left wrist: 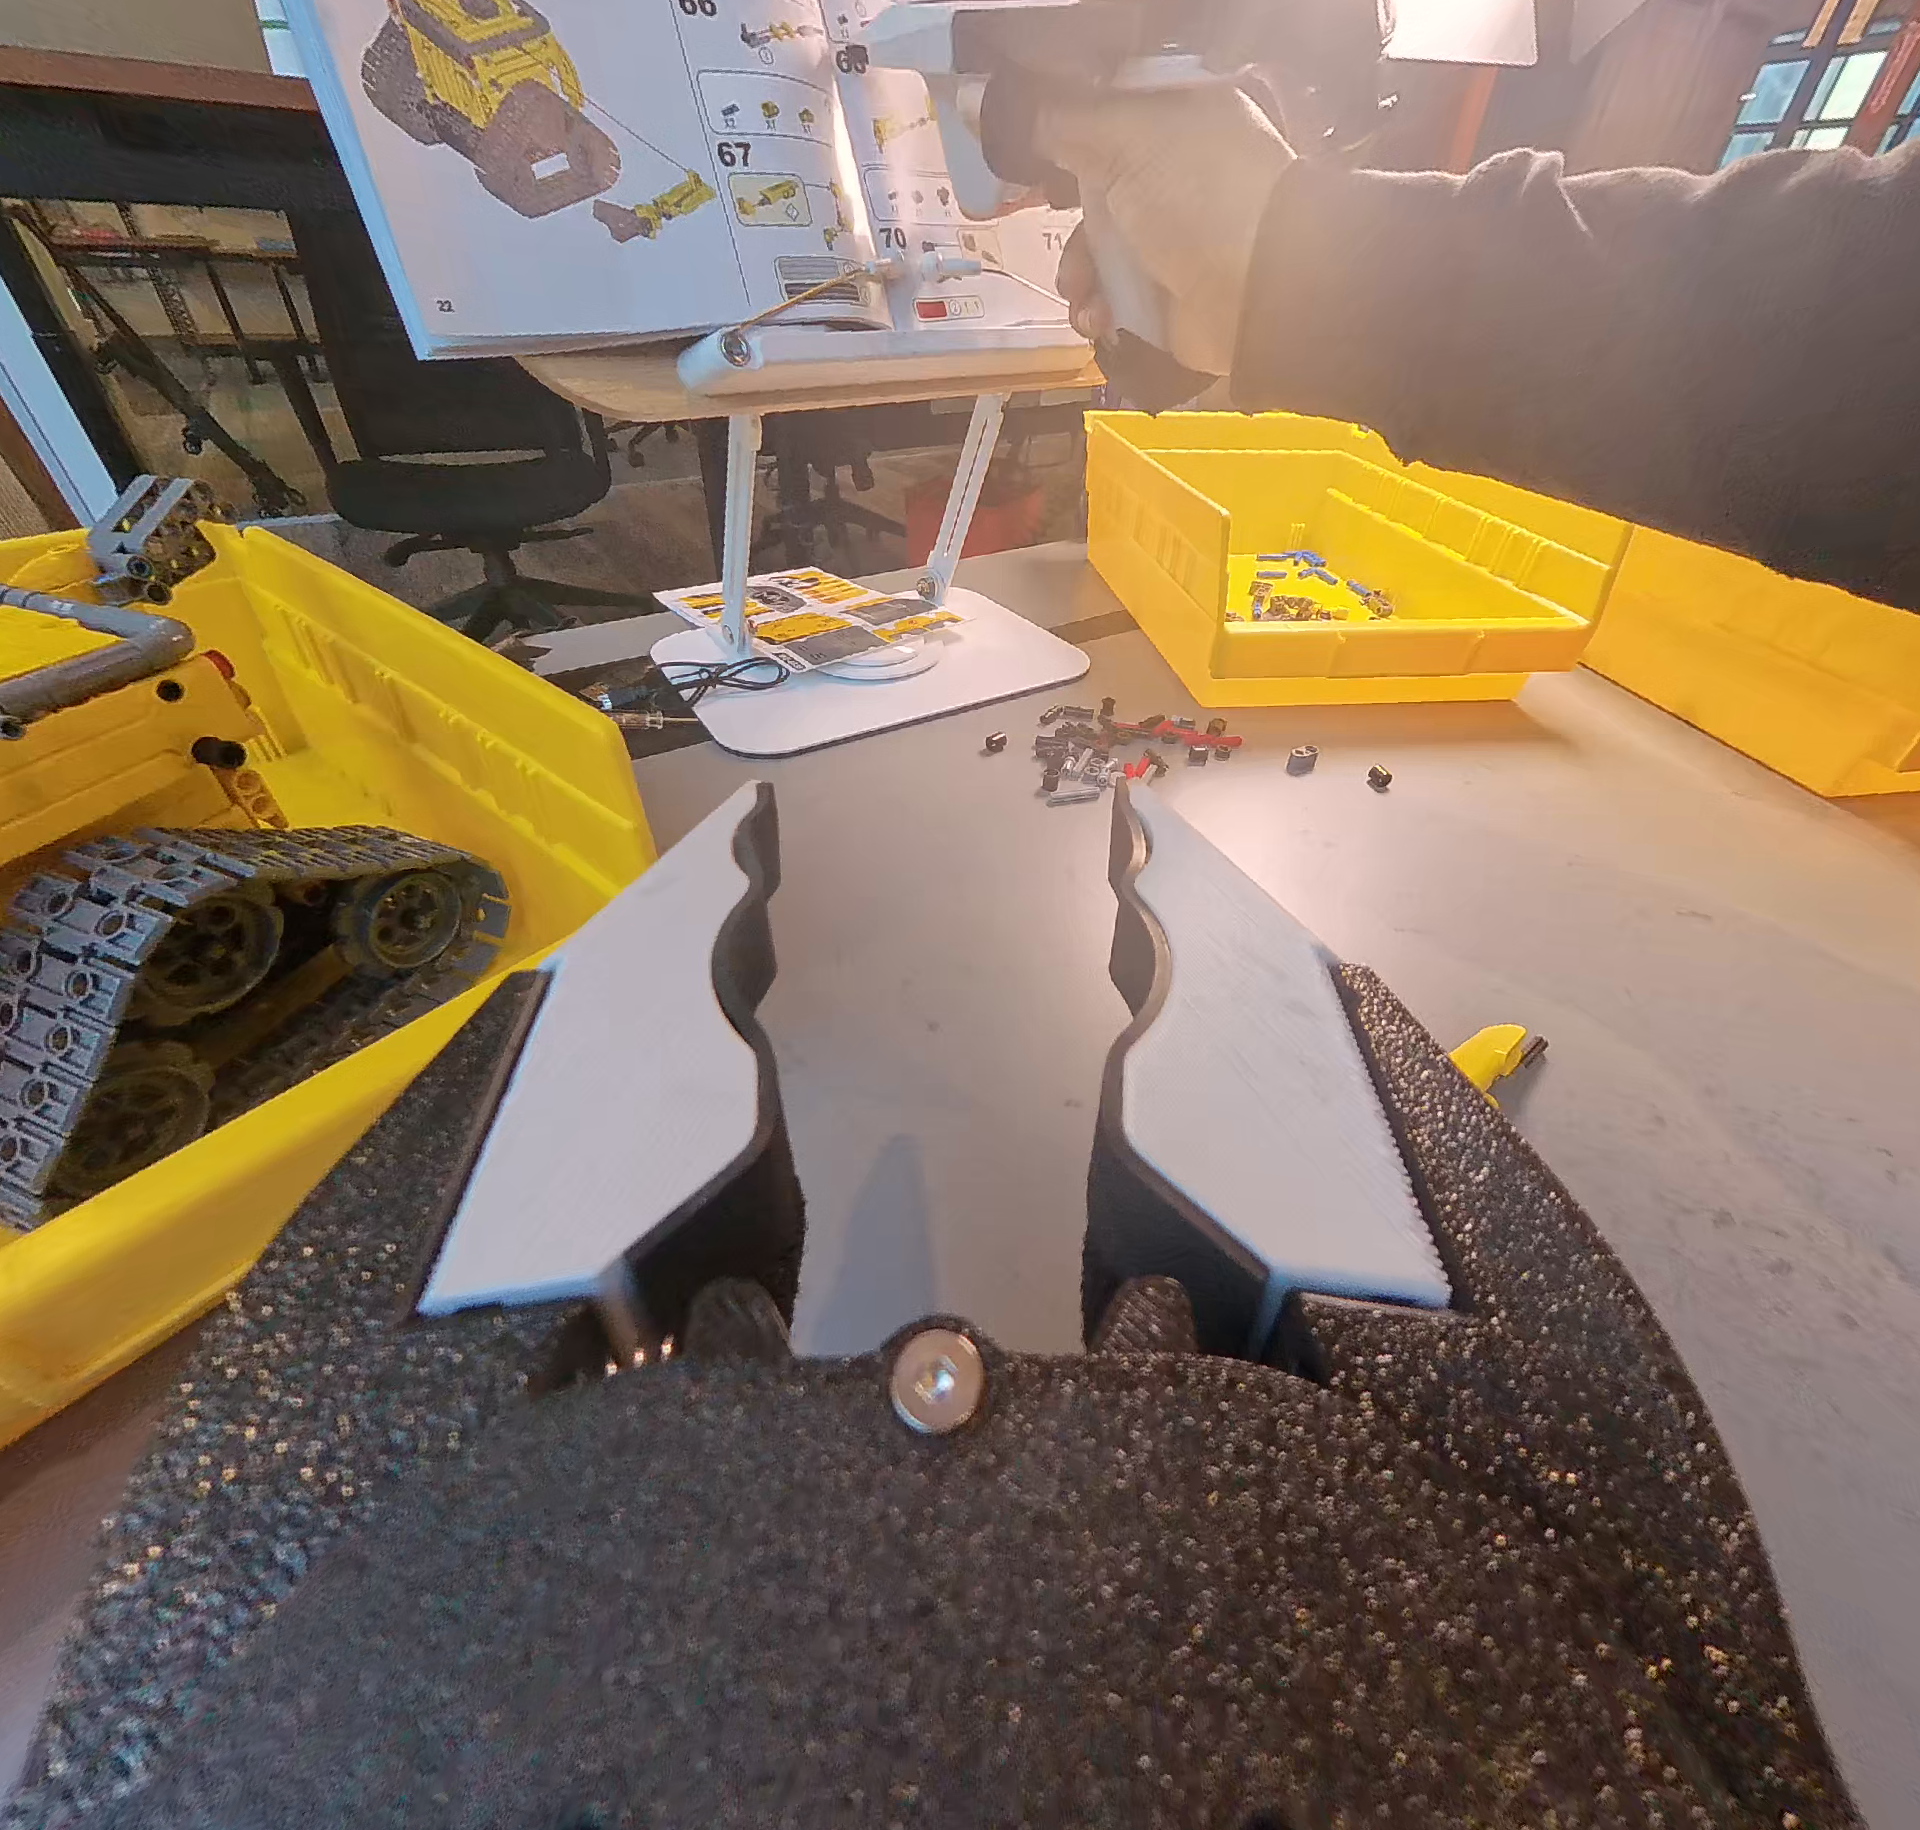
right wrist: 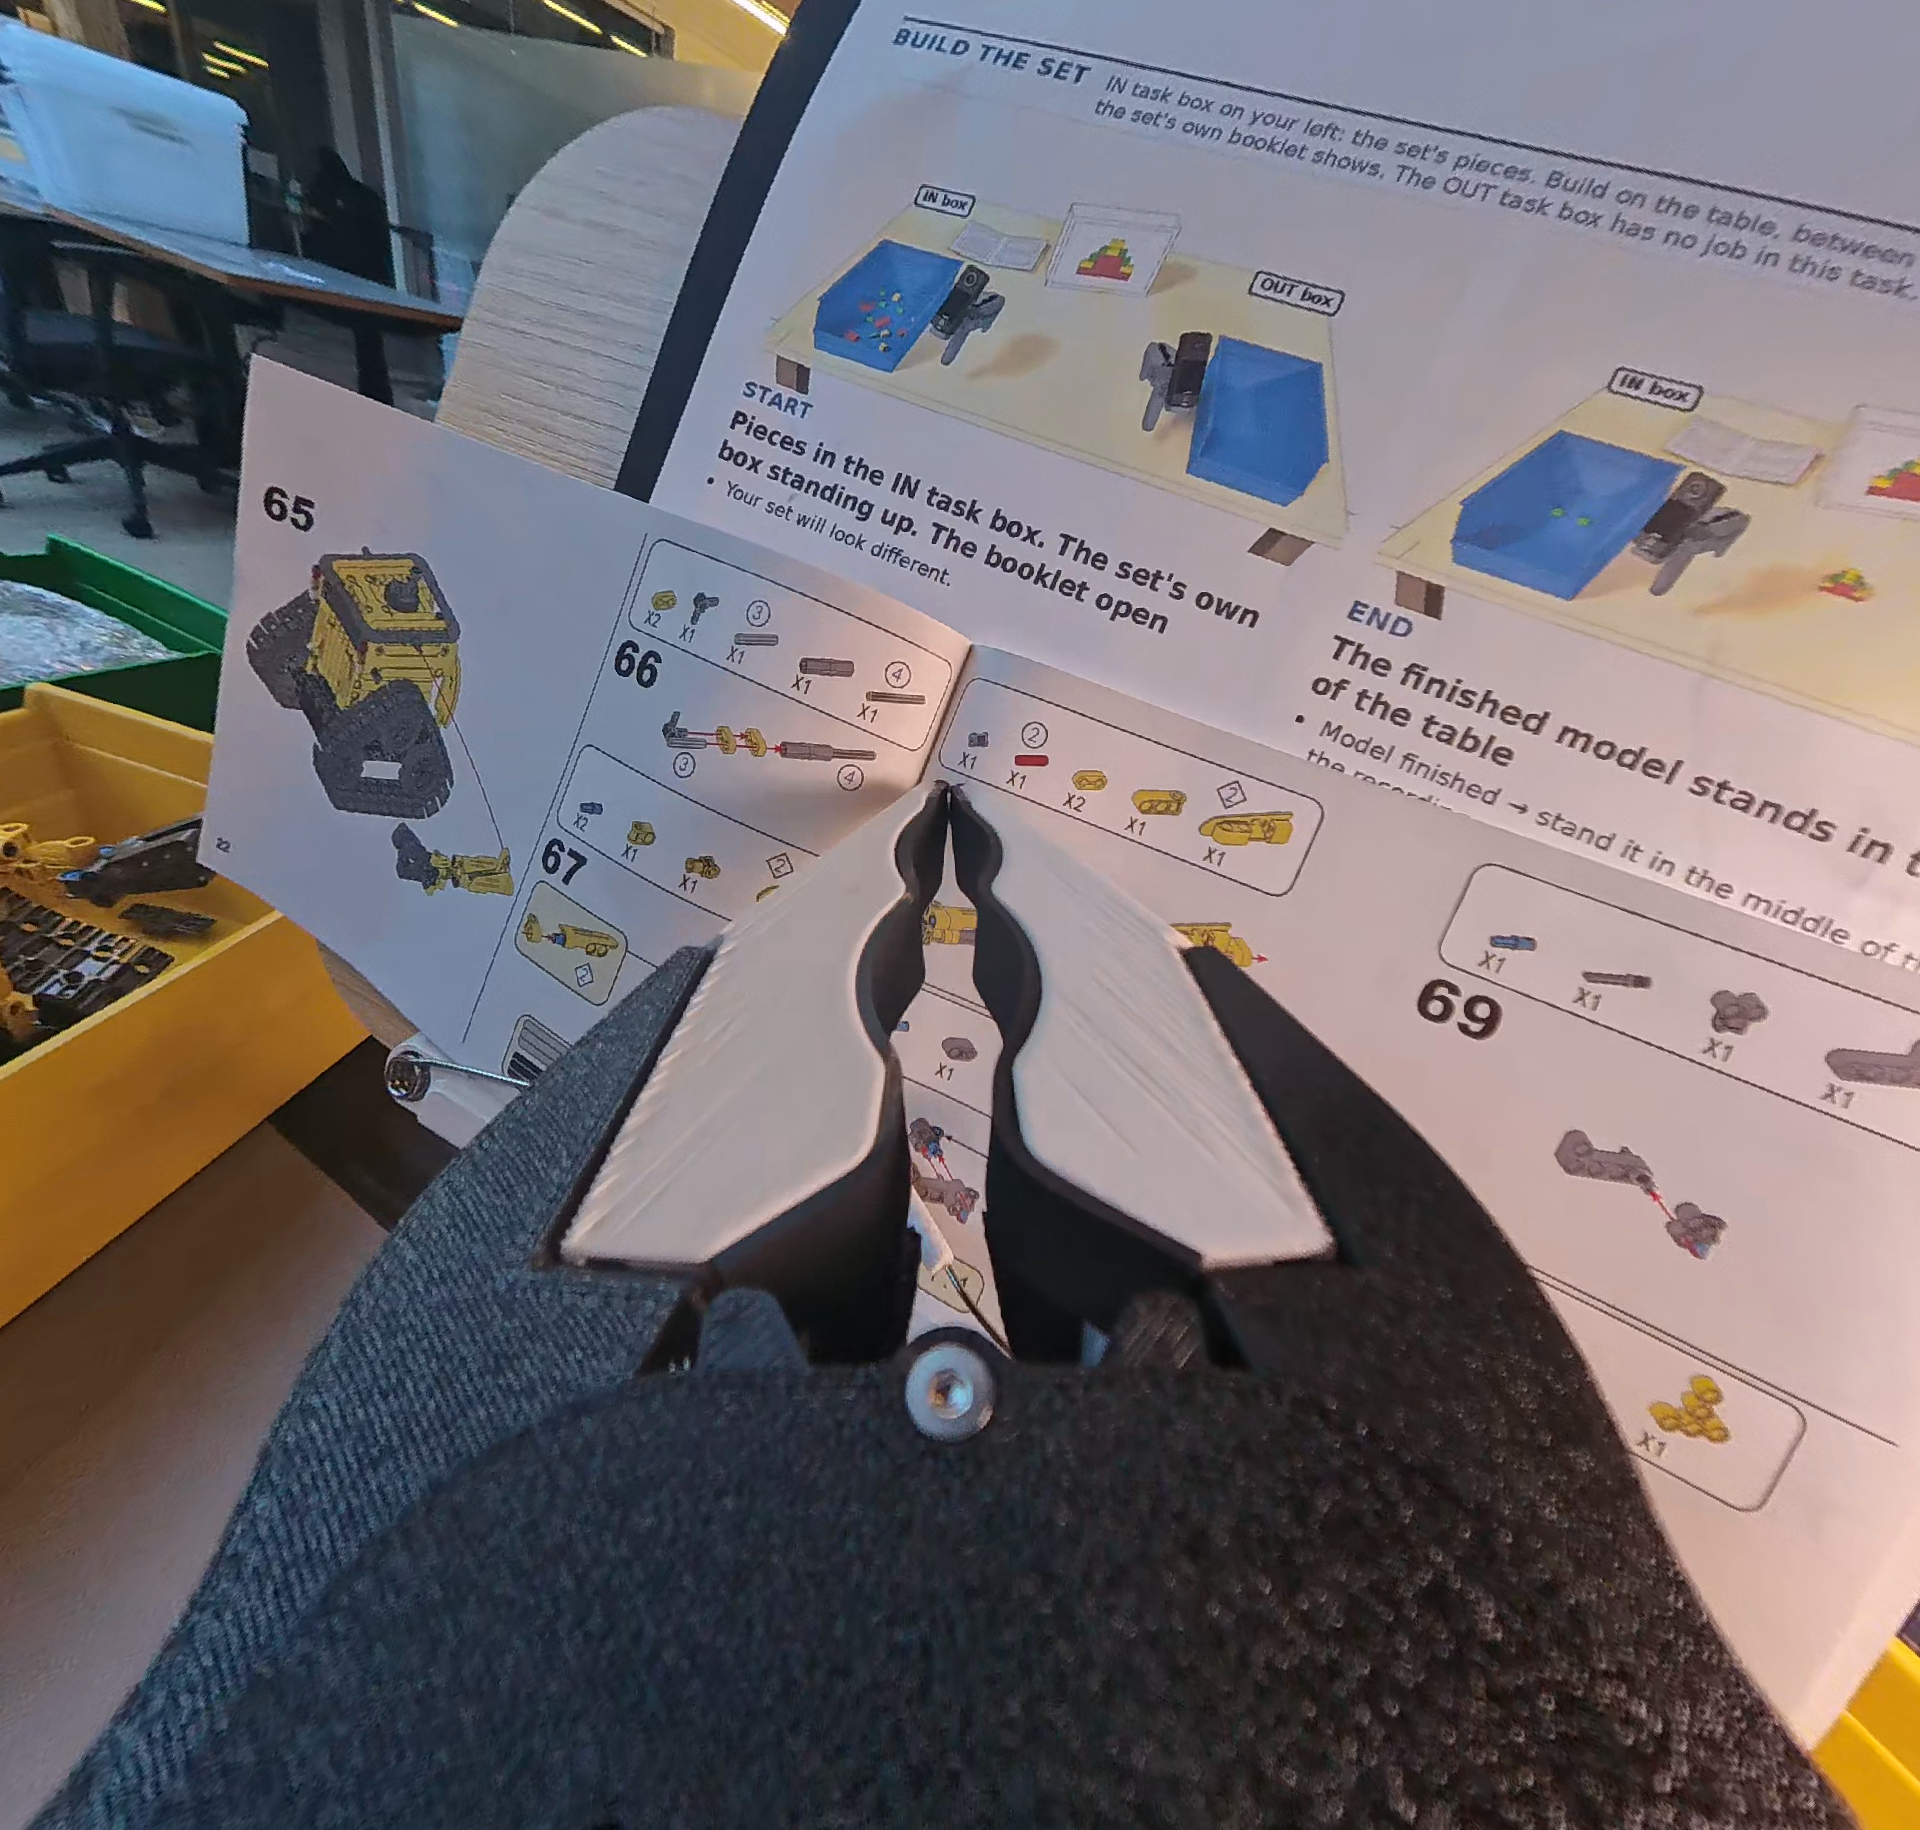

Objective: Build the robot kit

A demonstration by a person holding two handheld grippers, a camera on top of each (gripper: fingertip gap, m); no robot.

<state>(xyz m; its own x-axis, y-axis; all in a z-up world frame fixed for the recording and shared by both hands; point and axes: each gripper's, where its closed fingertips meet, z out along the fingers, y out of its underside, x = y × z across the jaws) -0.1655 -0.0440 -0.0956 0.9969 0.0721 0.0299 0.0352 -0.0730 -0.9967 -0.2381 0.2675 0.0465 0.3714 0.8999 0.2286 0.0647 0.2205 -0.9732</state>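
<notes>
In the left wrist view, the left tool (left wrist: 940,824) is seen in the middle of the frame, held wide open above the grey counter (left wrist: 1558,949). Nothing is held between its fingers. A heap of small dark and red pieces (left wrist: 1117,746) is spread on the counter just past its tips. At the left edge, a yellow bin (left wrist: 436,679) is seen with a toy digger with grey tracks (left wrist: 187,949) inside it. At the right, another yellow bin (left wrist: 1174,523) is seen with a few small pieces in it.

In the right wrist view, the right tool (right wrist: 945,793) is seen in the middle of the frame. Its tips are pressed together at the fold of an open booklet (right wrist: 540,741), but whether a page is pinched cannot be told. A large printed sheet (right wrist: 1351,326) is stood behind the booklet.
</notes>
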